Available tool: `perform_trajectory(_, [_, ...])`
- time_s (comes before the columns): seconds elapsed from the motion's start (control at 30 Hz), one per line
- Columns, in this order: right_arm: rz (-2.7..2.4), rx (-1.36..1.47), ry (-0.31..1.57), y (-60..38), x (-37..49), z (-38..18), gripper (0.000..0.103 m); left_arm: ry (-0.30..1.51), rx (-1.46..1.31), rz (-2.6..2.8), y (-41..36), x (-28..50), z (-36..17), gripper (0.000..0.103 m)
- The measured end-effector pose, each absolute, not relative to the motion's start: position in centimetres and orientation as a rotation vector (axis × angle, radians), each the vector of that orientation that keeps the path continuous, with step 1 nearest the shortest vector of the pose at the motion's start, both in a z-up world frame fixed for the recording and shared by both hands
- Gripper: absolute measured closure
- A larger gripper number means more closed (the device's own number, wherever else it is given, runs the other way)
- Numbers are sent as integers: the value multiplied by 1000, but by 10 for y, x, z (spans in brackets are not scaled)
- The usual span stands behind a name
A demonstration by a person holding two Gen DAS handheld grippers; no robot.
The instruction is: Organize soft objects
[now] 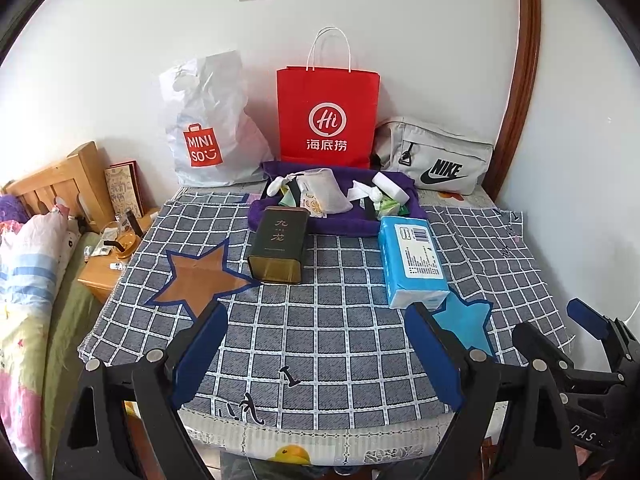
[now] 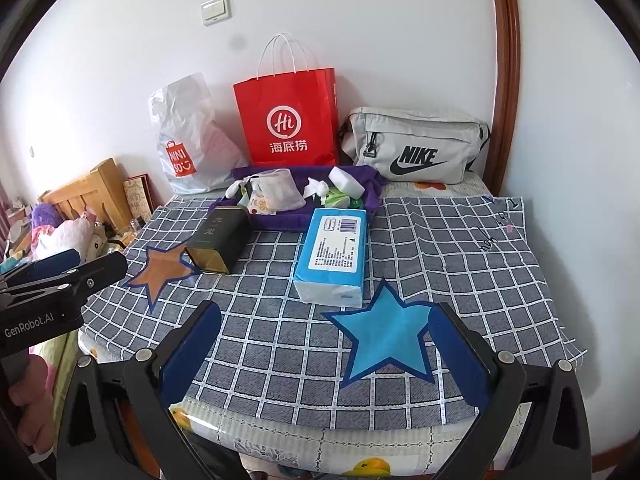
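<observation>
A blue tissue pack (image 1: 412,260) (image 2: 334,256) lies on the checked cloth (image 1: 320,320) behind a blue star patch (image 2: 384,336). A dark tin (image 1: 278,244) (image 2: 220,240) lies beside an orange star patch (image 1: 200,276) (image 2: 160,268). A purple towel (image 1: 340,224) (image 2: 360,184) behind them holds a mesh pouch (image 1: 324,190) (image 2: 278,190), a white sponge (image 2: 346,180) and small packets. My left gripper (image 1: 316,356) is open and empty over the cloth's front. My right gripper (image 2: 324,356) is open and empty above the blue star.
A white Miniso bag (image 1: 208,128), a red paper bag (image 1: 328,116) and a grey Nike pouch (image 1: 436,156) stand against the wall. A wooden nightstand (image 1: 100,276) and a bed (image 1: 28,280) are at left. A wooden frame (image 1: 516,80) rises at right.
</observation>
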State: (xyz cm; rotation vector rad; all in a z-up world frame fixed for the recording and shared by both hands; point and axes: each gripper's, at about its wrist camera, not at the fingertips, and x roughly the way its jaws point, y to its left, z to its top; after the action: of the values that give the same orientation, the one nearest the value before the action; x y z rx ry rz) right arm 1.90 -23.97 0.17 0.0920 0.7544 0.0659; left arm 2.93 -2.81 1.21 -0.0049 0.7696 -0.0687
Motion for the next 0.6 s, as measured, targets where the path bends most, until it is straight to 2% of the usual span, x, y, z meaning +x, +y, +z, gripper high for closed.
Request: perform_trajectory(0.6, [74,95,735,-238,12,7,1,766,-4,-74,-30,26,14,13])
